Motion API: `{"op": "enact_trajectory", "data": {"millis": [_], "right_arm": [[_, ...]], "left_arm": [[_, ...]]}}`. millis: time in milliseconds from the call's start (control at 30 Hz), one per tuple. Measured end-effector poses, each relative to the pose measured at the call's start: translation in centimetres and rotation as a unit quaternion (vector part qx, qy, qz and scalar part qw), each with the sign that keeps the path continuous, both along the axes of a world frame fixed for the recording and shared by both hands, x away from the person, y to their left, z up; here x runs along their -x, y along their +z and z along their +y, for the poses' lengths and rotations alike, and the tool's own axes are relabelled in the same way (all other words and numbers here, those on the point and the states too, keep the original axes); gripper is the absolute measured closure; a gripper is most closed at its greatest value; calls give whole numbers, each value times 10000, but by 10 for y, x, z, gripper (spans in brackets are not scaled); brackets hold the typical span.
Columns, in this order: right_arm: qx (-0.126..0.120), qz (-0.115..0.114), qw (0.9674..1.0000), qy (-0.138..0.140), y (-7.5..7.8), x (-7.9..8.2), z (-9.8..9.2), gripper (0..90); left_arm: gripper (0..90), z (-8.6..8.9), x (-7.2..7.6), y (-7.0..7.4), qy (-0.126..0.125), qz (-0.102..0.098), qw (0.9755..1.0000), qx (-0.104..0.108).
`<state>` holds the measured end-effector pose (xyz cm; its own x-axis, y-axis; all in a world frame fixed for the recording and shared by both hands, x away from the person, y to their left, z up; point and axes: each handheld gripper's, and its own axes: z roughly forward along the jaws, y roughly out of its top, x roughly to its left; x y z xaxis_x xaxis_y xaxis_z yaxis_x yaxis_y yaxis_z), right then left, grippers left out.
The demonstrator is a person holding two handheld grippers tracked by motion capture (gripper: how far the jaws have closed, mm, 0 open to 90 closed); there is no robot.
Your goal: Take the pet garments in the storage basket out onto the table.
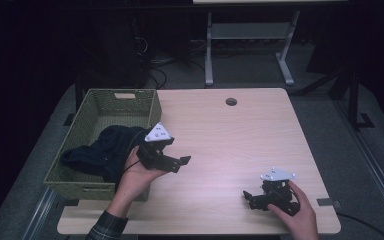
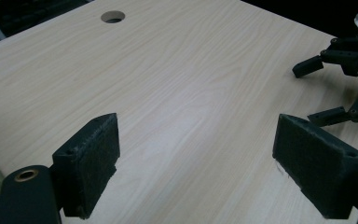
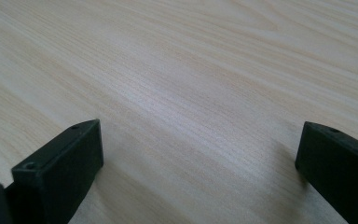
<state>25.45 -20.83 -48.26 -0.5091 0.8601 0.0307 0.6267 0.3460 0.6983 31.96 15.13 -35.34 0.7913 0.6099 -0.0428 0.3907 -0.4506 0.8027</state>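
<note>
High view: both grippers empty and spread, dark garment in basket at left.

Nearest, right gripper [image 1: 248, 198] rests low on the wooden table [image 1: 230, 145] near its front right corner, jaws wide apart pointing left, right hand [image 1: 292, 210] wrapped behind it; right gripper view shows bare wood between the pads. Farther in, left gripper [image 1: 182, 161] held off the table by left hand [image 1: 139, 172] just beside the green woven basket [image 1: 152, 102], palm up under the body, jaws spread, aimed right over bare table. Dark garment [image 1: 100, 150] lies bunched in the basket's near half, draping toward the rim by the left hand. Likely step: reach for it. Best to turn the left jaws back toward the basket, pinch a thick fold near the rim, lift clear of the wall.
</note>
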Motion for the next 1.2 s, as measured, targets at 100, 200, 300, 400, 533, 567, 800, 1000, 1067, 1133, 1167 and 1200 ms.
{"op": "enact_trajectory", "data": {"millis": [100, 200, 300, 400, 533, 567, 800, 1000, 1067, 1133, 1167, 1200], "right_arm": [[0, 1, 10000, 0, 0, 0, 0, 4], [-2, 0, 10000, -1, 0, 0, 0, 4], [-2, 0, 10000, -1, 0, 0, 0, 4], [-2, 1, 10000, -3, 0, 0, 0, 4], [7, -17, 10000, 7, 0, 0, 0, 4], [4, -14, 10000, 3, 0, 0, 0, 4], [8, -21, 10000, 12, 0, 0, 0, 4], [7, -20, 10000, 11, 0, 0, 0, 4], [7, -19, 10000, 11, 0, 0, 0, 4], [7, -20, 10000, 12, 0, 0, 0, 4], [10, -23, 10000, 19, 0, 0, 0, 4], [7, -22, 10000, 17, 0, 0, 0, 4]], "left_arm": [[142, 6, -3, 4, 58, -12, 10000, 36], [142, 13, -5, 8, 97, -56, 9999, 54], [143, 20, -7, 11, 148, -75, 9999, 35], [144, 26, -8, 12, 211, -79, 9997, 36], [144, 34, -9, 13, 227, -71, 9997, -8], [145, 35, -10, 12, 235, -69, 9997, 6], [166, 46, -11, 14, 276, -72, 9996, 2], [193, 59, -14, 14, 425, -93, 9990, 44], [207, 64, -15, 14, 474, -82, 9988, 57], [214, 68, -15, 14, 511, -84, 9986, 57], [220, 70, -16, 13, 508, -79, 9987, 33], [227, 71, -16, 13, 532, -75, 9985, 49]]}}
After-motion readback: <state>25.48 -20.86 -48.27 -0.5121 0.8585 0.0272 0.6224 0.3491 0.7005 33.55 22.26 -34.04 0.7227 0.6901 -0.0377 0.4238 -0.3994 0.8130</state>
